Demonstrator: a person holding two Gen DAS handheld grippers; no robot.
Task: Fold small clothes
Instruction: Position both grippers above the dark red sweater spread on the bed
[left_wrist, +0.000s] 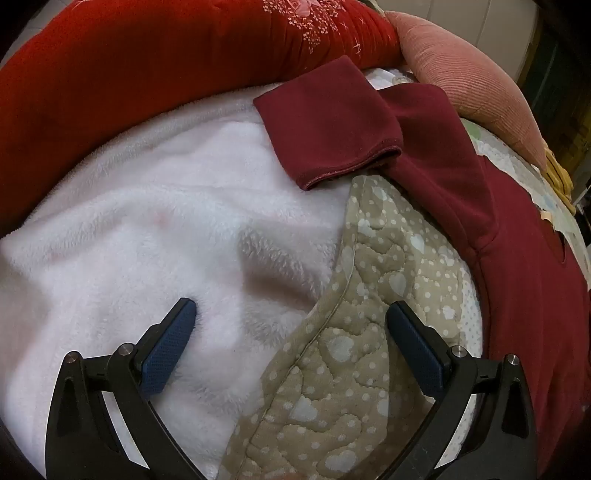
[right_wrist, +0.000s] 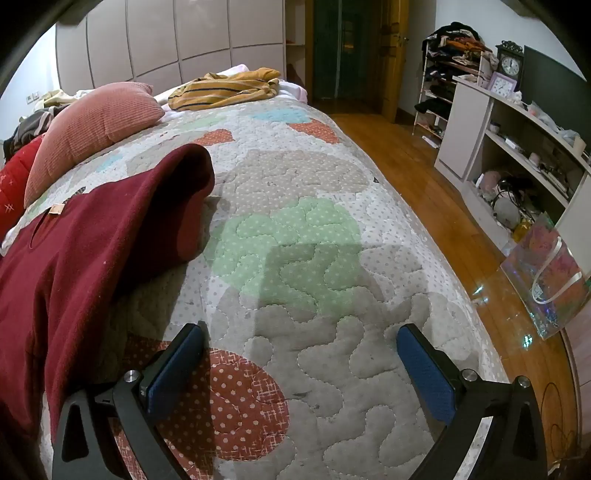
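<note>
Left wrist view: dark maroon fleece sweatshirt (left_wrist: 480, 206), long-sleeved, spread on bed; taken as landmark for all entries.

- Sleeve with hemmed cuff (left_wrist: 332, 136): laid across toward left of garment body, resting partly on white fluffy fleece blanket (left_wrist: 140, 229).
- Beige quilted coverlet with pale hearts and dots (left_wrist: 373, 295): directly below sleeve, tucked against garment's near edge.
- Bright red quilted bedding with pink floral print (left_wrist: 147, 66): beyond sweatshirt, upper left of it.
- Pink ribbed cushion (left_wrist: 469, 74): just behind sweatshirt, to upper right.
- Left gripper (left_wrist: 291, 317): well short of sweatshirt, over blanket and coverlet; jaws spread fully, nothing between.

Right wrist view:
- Same sweatshirt (right_wrist: 85, 251), at left; second sleeve (right_wrist: 184, 192) humped up along its right edge, not yet laid flat.
- Patchwork quilt of grey, green and rust dotted patches (right_wrist: 295, 240): under and to right of sweatshirt.
- Mustard striped garment (right_wrist: 225, 88): far beyond sweatshirt, at bed's far end.
- Right gripper (right_wrist: 301, 336): just right of sweatshirt's near edge, over bare quilt; jaws spread fully, empty.

Step judged: early in fold, one sleeve seemingly brought in, neither gripper engaged.
Next move calls for: pinching humped sleeve near its cuff, carrying it across garment body, keeping fleece flat without dragging quilt beneath.
</note>
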